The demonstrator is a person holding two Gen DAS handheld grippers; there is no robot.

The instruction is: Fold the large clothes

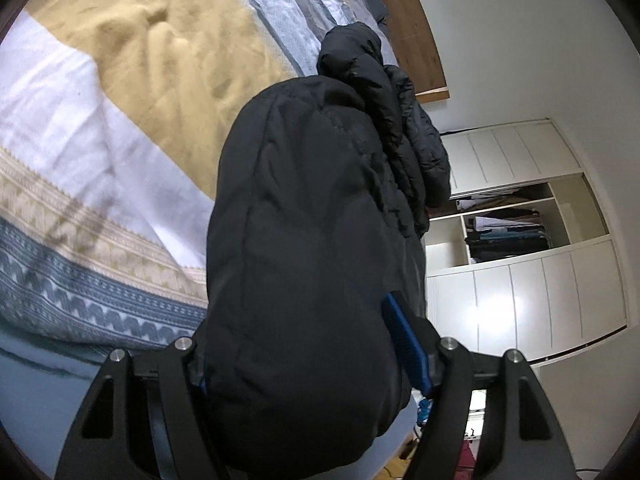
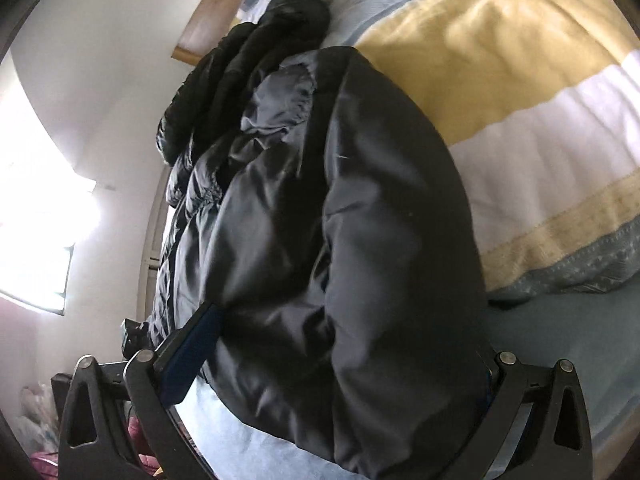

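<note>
Left wrist view: a white wardrobe (image 1: 532, 240) stands against the far wall, and its open shelf compartments hold stacks of folded clothes (image 1: 508, 236), dark pieces below and lighter ones above. The black puffer jacket (image 1: 312, 248) lies bundled on the bed (image 1: 120, 128), on its striped yellow, white and blue quilt (image 1: 100, 92); its long axis runs away from the camera toward the wooden headboard (image 1: 416, 44), with what looks like the hood at the far end. The left gripper (image 1: 308, 344) has its jaws spread wide around the near end of the jacket, which fills the gap between the blue pads, and both pads lie against the padded cloth. In the right wrist view the right gripper (image 2: 344, 364) likewise brackets the jacket's (image 2: 360, 240) near end with jaws wide, the fabric bulging between the fingers; the bundle again stretches toward the headboard (image 2: 212, 20).
</note>
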